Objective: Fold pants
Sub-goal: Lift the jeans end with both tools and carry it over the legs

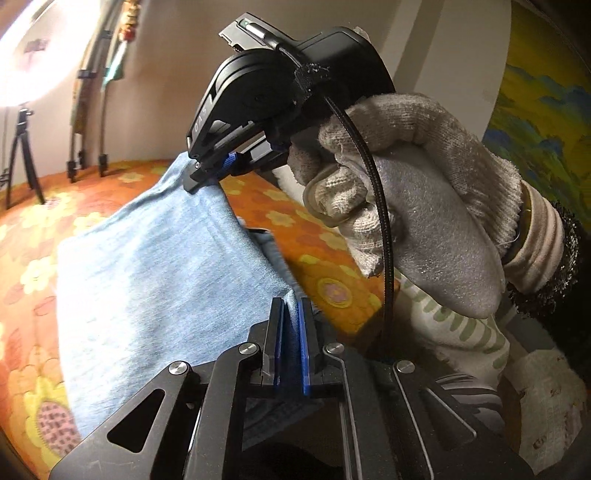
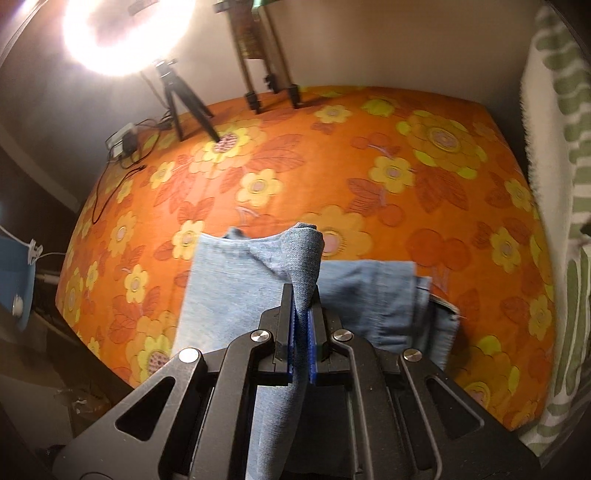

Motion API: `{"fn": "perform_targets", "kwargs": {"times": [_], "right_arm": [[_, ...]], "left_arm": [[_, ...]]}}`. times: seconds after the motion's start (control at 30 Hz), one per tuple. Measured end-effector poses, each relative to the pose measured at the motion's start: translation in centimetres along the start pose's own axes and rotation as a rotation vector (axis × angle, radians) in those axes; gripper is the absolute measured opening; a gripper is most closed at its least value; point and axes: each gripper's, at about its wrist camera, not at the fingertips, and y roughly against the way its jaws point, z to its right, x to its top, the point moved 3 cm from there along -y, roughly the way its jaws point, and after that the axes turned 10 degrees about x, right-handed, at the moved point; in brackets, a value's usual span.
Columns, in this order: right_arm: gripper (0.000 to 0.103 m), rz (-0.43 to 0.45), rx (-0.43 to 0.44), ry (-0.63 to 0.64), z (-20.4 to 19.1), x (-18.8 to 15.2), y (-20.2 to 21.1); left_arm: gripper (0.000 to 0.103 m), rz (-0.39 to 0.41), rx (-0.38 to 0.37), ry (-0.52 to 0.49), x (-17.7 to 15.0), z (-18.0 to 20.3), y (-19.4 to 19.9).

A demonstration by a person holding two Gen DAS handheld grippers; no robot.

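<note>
Light blue denim pants [image 1: 147, 280] hang lifted over the orange flowered bed cover [image 1: 325, 236]. My left gripper [image 1: 290, 306] is shut on one edge of the cloth at the bottom of the left wrist view. Further up in that view, my right gripper [image 1: 201, 175], held by a gloved hand [image 1: 424, 206], pinches another corner of the same cloth. In the right wrist view my right gripper [image 2: 301, 295] is shut on a bunched fold of the pants [image 2: 229, 288], whose lower part lies folded on the bed cover [image 2: 406, 155].
A bright ring light [image 2: 125, 29] on a small tripod [image 2: 177, 107] stands at the far side of the bed, beside stand legs [image 2: 269, 85] and a charger with cables [image 2: 123, 144]. A green-striped white cloth [image 2: 569, 221] hangs at the right.
</note>
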Motion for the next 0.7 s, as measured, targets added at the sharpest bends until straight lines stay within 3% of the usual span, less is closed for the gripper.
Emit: {"fn": "perform_targets", "kwargs": {"times": [0.43, 0.7], "right_arm": [[0.005, 0.015, -0.020, -0.071, 6.1, -1.9, 1.3], [0.005, 0.018, -0.036, -0.098, 8.1, -2.5, 0.1]], "left_arm": [[0.004, -0.043, -0.059, -0.085, 0.2, 3.9, -2.8], [0.004, -0.062, -0.042, -0.097, 0.5, 2.4, -2.4]]}}
